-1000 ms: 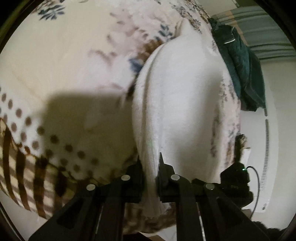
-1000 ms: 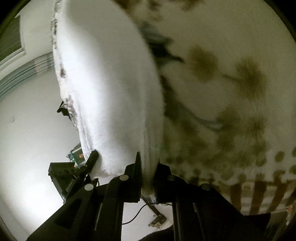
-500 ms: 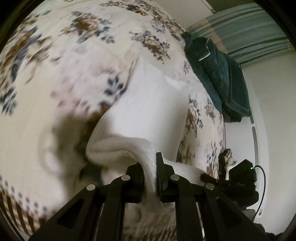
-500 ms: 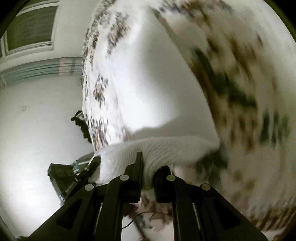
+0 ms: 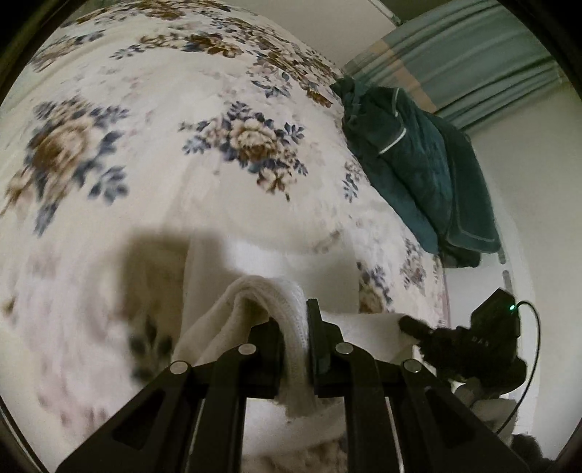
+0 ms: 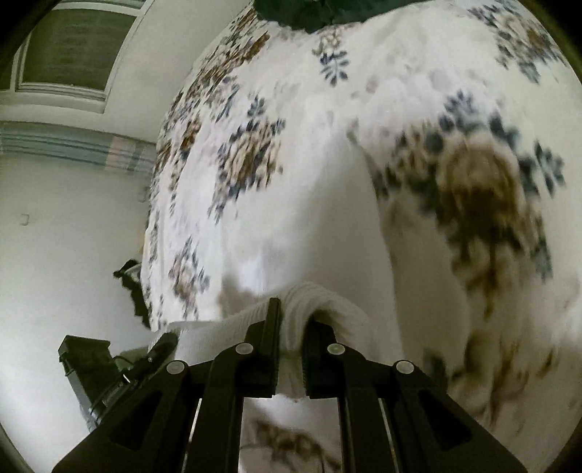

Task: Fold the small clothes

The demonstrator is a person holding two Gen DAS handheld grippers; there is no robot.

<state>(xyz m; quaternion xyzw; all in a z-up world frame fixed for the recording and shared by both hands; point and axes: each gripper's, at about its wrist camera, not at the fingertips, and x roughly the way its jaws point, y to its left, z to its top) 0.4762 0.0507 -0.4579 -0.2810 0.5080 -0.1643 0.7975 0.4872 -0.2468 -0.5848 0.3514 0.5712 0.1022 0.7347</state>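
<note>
A white knit garment (image 5: 254,291) lies on a floral bedspread (image 5: 152,152). My left gripper (image 5: 293,324) is shut on a bunched fold of its near edge, low over the bed. My right gripper (image 6: 293,324) is shut on another part of the same white garment (image 6: 327,302), whose body stretches away over the bedspread (image 6: 363,109). The other gripper shows at the right edge of the left wrist view (image 5: 465,345) and at the lower left of the right wrist view (image 6: 120,360). The garment's far end is hard to tell from the pale bedspread.
A dark green jacket (image 5: 411,160) lies at the far right edge of the bed, also at the top of the right wrist view (image 6: 302,11). A striped curtain (image 5: 454,54) and white wall (image 6: 54,236) lie beyond. A window (image 6: 69,54) is high on the left.
Both grippers have carried the garment's held edge forward over its body, folding it. The views swung from the bed's dotted near border up to the floral middle. Both grips held.
</note>
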